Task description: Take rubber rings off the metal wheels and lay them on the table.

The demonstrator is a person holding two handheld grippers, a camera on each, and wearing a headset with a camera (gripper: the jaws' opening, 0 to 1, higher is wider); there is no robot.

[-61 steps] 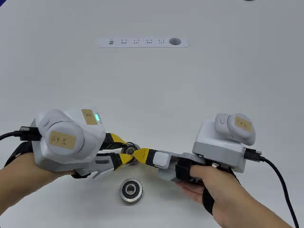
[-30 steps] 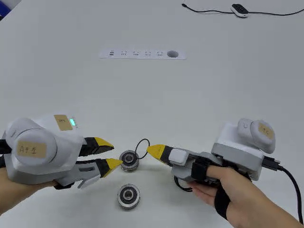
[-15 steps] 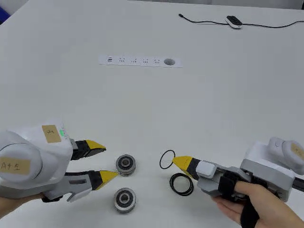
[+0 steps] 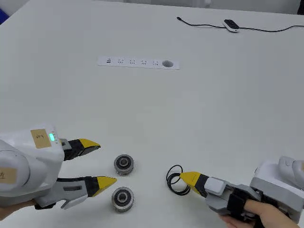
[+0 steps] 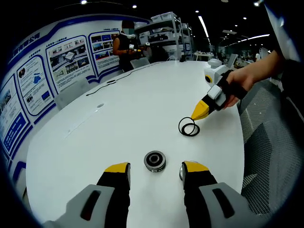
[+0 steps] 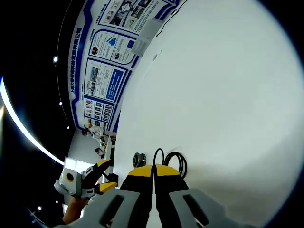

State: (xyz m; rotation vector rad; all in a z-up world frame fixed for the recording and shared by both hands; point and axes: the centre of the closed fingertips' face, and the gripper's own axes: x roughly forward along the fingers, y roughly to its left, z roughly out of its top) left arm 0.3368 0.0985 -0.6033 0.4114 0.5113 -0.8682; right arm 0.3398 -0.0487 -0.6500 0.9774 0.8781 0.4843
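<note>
Two metal wheels lie flat on the white table (image 4: 209, 109), one (image 4: 124, 164) farther away and one (image 4: 122, 198) nearer. My left gripper (image 4: 99, 163) is open just left of them, holding nothing; its view shows the far wheel (image 5: 155, 160) ahead between the fingers. My right gripper (image 4: 186, 177) is shut on a thin black rubber ring (image 4: 169, 173) that hangs from its tip down to the table. This ring overlaps another black ring (image 4: 176, 192) lying flat there. In the right gripper view the held ring (image 6: 158, 150) loops up from the shut gripper (image 6: 154, 167).
A white power strip (image 4: 138, 62) lies flat in the middle of the table. At the far right edge sit a small black device (image 4: 231, 24) and its cable. In the left gripper view, people stand beyond the table's far end.
My right gripper pulled a thin ring away from the far wheel and carried it right and down, next to the ring on the table. My left gripper opened and drew back left.
</note>
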